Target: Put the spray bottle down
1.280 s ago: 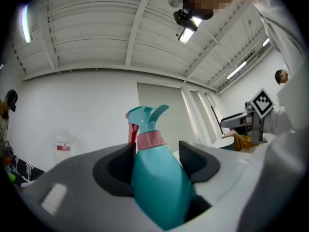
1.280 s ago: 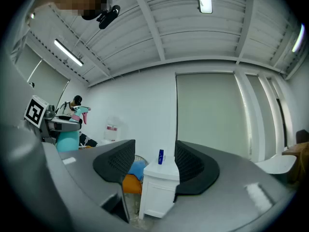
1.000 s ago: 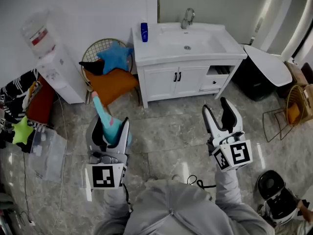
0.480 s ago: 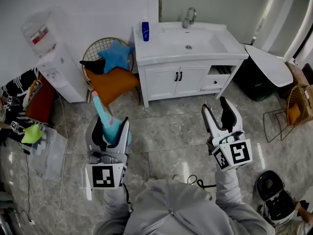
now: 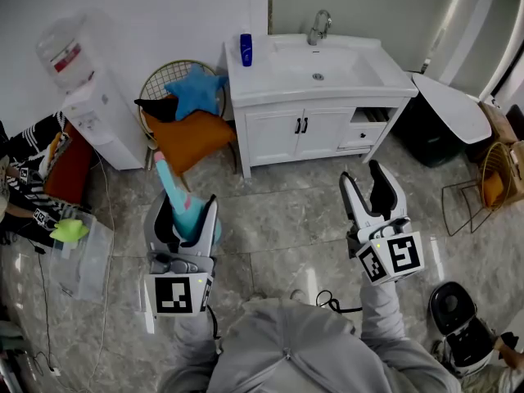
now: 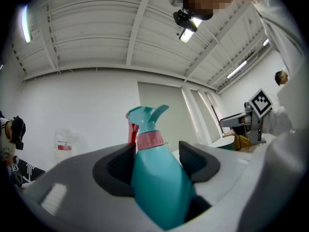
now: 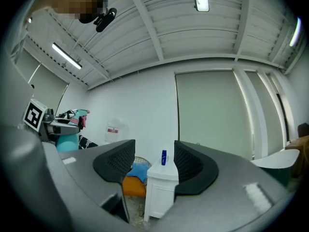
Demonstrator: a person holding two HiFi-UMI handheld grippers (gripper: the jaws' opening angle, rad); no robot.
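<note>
A teal spray bottle (image 5: 174,193) with a pink collar stands upright between the jaws of my left gripper (image 5: 187,211), held above the marble floor at lower left. In the left gripper view the spray bottle (image 6: 157,180) fills the gap of the left gripper (image 6: 157,157), both pads pressed on its body, nozzle pointing up. My right gripper (image 5: 361,178) hangs at lower right, open, nothing between its jaws. The right gripper (image 7: 154,161) shows its pads well apart, and the spray bottle (image 7: 67,141) appears at that view's far left.
A white vanity with a sink (image 5: 270,84) stands ahead, with a small blue bottle (image 5: 246,49) on its left corner. A wire chair with orange and blue cushions (image 5: 187,133), a water dispenser (image 5: 97,113) and a clear box (image 5: 78,260) are on the left. A wire basket (image 5: 494,178) is at the right.
Both grippers have stayed put, the left still holding the bottle. At the far left edge a green object has moved down and to the right.
</note>
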